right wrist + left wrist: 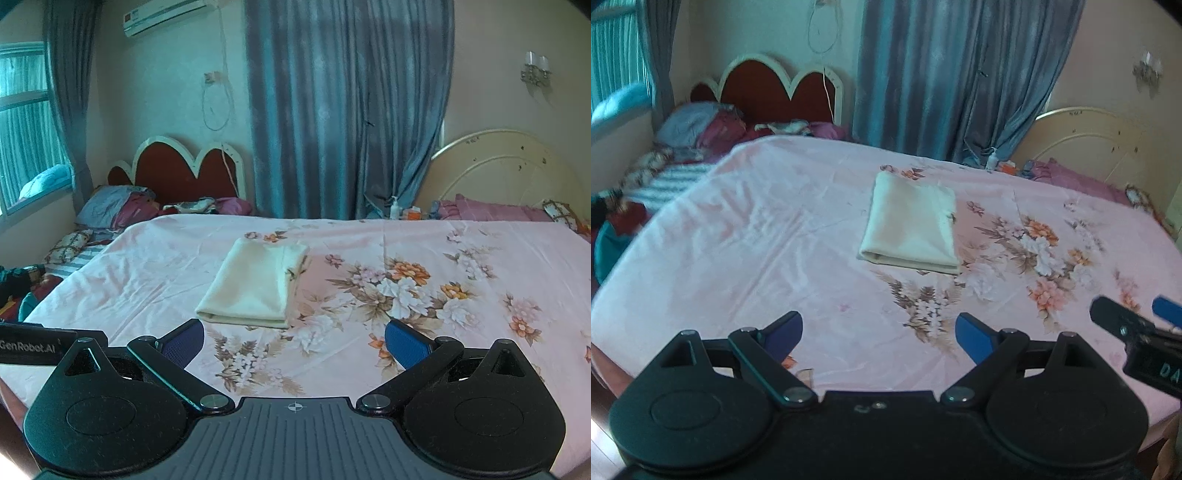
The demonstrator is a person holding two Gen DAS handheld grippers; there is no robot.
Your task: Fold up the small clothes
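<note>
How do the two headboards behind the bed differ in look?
The left headboard has dark red panels in a white scalloped frame; the right headboard is all cream. The left one peaks in several lobes; the right one forms a single broad arch. Both stand against the back wall, beside the blue curtain.

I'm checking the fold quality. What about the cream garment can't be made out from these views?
- Cream garment: its type and any sleeves are hidden inside the fold, in both wrist views.
- Its underside lies against the pink sheet.
- Its far edge is too foreshortened to judge alignment.
- Left view is slightly blurred.
</note>
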